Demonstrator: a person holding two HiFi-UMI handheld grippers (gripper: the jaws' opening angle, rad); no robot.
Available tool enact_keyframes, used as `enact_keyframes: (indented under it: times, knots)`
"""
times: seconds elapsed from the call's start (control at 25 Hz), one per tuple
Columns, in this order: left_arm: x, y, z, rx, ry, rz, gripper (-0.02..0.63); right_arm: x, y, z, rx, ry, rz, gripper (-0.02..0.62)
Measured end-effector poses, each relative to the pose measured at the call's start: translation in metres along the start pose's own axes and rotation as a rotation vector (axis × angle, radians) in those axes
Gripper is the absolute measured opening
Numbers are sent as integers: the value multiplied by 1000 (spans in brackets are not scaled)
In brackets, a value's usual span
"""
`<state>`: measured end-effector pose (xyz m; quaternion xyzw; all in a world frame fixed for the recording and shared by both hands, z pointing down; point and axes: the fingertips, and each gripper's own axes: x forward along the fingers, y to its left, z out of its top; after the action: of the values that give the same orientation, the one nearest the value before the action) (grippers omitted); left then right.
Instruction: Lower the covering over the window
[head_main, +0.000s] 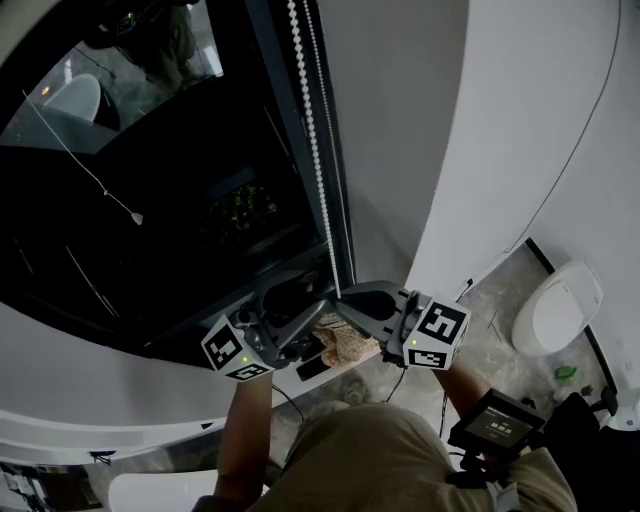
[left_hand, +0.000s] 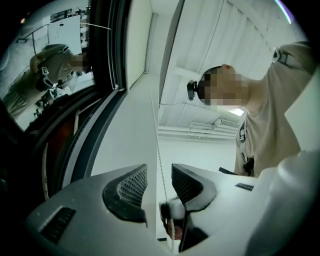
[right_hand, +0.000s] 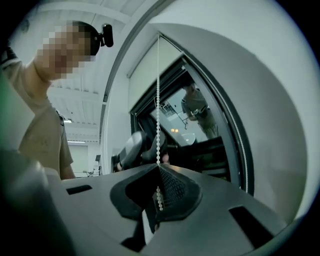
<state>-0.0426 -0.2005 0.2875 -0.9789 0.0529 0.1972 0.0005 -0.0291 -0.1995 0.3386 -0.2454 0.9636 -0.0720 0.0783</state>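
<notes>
Clamping the bead chain (head_main: 316, 150) with the right gripper (right_hand: 156, 187), fingers clenched on it beside the window (head_main: 150, 200), probably to keep the pull; leaving the left gripper (left_hand: 159, 182) released, fingers apart around the same chain, seemingly for regripping. Judging the pale covering (right_hand: 145, 75) to hang high at the window top.

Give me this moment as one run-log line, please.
right gripper: shut on bead chain | left gripper: open, chain between jaws, ungripped | window: glass uncovered in head view
</notes>
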Motion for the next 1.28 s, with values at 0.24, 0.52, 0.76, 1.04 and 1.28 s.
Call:
enact_keyframes:
  times: [0.24, 0.52, 0.76, 1.04, 1.28]
  knots:
    - [37, -2, -3, 42, 73, 18, 28, 4, 7, -9, -29, 43, 20, 9]
    - [18, 8, -17, 90, 81, 105, 23, -4, 26, 3, -170, 161, 127, 149]
    - [-3, 7, -29, -11, 33, 129, 23, 0, 31, 4, -209, 183, 134, 148]
    - [12, -16, -33, 130, 153, 61, 22, 1, 14, 51, -186, -18, 48, 150]
    - [22, -22, -46, 157, 205, 54, 21, 1, 20, 55, -259, -32, -25, 28]
